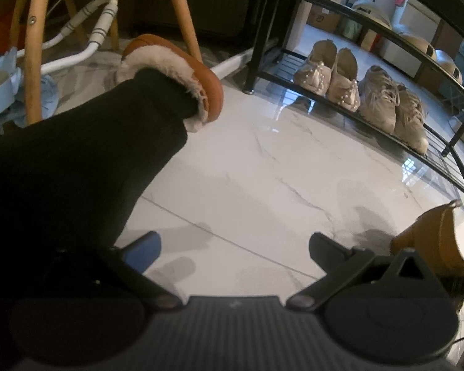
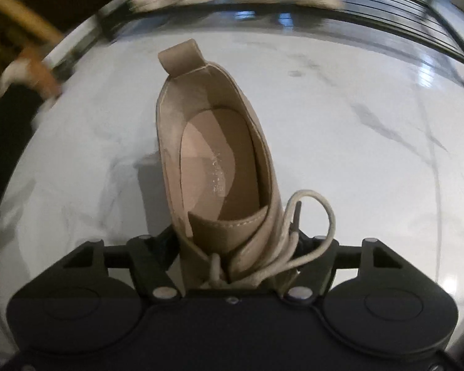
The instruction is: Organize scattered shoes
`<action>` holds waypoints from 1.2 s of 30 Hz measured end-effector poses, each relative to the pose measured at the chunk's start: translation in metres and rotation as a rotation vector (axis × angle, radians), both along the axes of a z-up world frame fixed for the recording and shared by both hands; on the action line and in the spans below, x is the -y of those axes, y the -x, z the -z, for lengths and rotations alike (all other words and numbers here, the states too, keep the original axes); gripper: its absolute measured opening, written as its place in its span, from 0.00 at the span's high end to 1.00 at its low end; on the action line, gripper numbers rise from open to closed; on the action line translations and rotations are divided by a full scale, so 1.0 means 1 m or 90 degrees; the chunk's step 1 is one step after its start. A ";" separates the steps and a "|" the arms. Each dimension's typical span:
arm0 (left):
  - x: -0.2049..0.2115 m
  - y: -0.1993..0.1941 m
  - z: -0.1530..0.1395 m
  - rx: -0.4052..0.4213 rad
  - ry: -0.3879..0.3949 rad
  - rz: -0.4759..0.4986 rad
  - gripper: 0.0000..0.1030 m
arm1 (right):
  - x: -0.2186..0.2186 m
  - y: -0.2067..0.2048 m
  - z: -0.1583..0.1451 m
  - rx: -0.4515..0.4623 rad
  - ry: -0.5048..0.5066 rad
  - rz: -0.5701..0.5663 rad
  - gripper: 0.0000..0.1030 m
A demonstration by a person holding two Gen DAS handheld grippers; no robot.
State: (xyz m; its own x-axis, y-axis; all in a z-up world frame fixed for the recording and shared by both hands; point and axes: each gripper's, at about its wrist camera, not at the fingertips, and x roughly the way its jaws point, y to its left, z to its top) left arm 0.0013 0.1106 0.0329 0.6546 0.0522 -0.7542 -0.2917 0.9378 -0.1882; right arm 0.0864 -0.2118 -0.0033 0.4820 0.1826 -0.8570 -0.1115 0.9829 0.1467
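Pointing steeply down at the pale marble floor [image 2: 355, 142], the right gripper [image 2: 232, 253] has its two black fingers set either side of the laced front of a tan lace-up shoe [image 2: 213, 142]. The leather and the cream laces [image 2: 297, 241] fill the gap between the fingers, and the pads press on the shoe's sides, so the jaws are clamped on it. The shoe runs straight away from the tool, heel end farthest out, its pull tab sticking up at the far end and its pinkish insole open to view. Its shadow falls on the floor to the left of it. Beyond the heel, blurred, runs the low rail of a black metal shoe rack [image 2: 386, 12].

The left gripper [image 1: 235, 247] also tilts down toward the floor, its fingers spread wide with only bare tile between them. Ahead and to its right, the rack holds a pearl-trimmed pair of flats [image 1: 328, 74] and a pair of beige sneakers [image 1: 393, 108] side by side. Ahead to its left, a person's black-trousered leg ends in a fur-lined brown slipper [image 1: 182, 74].
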 end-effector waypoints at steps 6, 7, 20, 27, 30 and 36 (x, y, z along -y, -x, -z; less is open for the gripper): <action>0.006 -0.005 0.004 -0.019 -0.024 0.012 0.01 | 0.040 -0.020 0.001 0.019 -0.083 0.141 0.28; 0.007 -0.005 0.005 -0.020 -0.027 0.012 0.01 | 0.045 -0.022 -0.002 0.021 -0.105 0.154 0.17; 0.034 -0.011 0.011 -0.041 -0.073 0.065 0.01 | 0.178 0.089 -0.060 0.167 -0.116 0.314 0.00; 0.113 -0.021 -0.028 0.060 -0.095 0.234 0.01 | 0.238 0.184 -0.061 0.441 -0.236 0.581 0.00; 0.161 -0.034 -0.059 0.128 -0.064 0.307 0.01 | 0.254 0.192 -0.065 0.459 -0.259 0.594 0.00; 0.332 -0.088 -0.113 0.224 -0.002 0.564 0.01 | 0.284 0.215 -0.078 0.520 -0.406 0.590 0.00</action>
